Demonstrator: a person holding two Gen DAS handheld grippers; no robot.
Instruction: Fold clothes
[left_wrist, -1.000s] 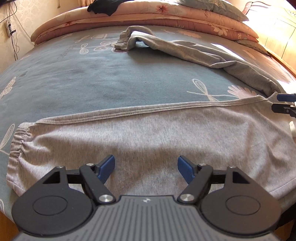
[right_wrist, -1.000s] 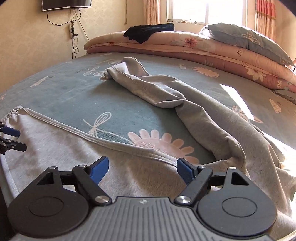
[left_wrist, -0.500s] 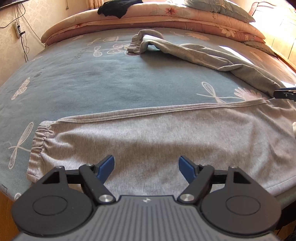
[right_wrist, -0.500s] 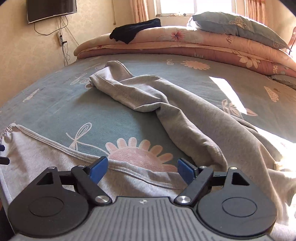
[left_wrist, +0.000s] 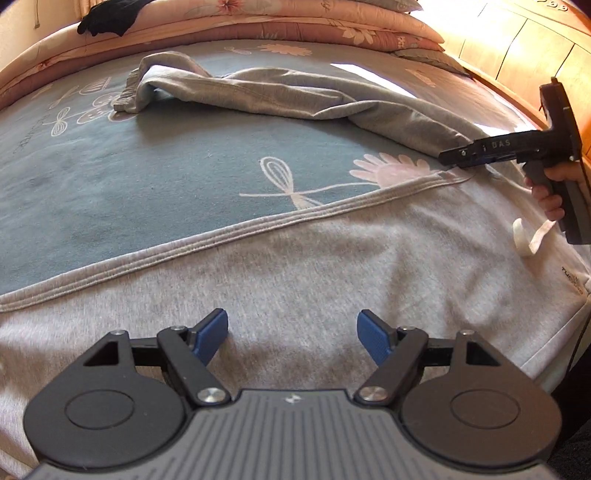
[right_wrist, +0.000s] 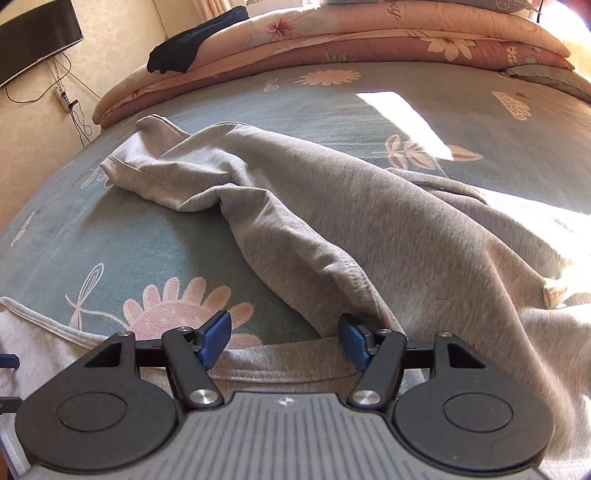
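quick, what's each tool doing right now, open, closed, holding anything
Left tool: open, empty, over the gray sweatpants.
Right tool: closing at the crotch seam, pads not yet gripping fabric.

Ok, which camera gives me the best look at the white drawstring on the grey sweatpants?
The left wrist view: the white drawstring lies looped on the grey sweatpants near the waist, just below the right gripper. The right wrist view shows only the crumpled leg and seam, no drawstring.

Grey trousers (left_wrist: 332, 266): soft matt knit, likely cotton; bedsheet (left_wrist: 147, 177) matt woven.
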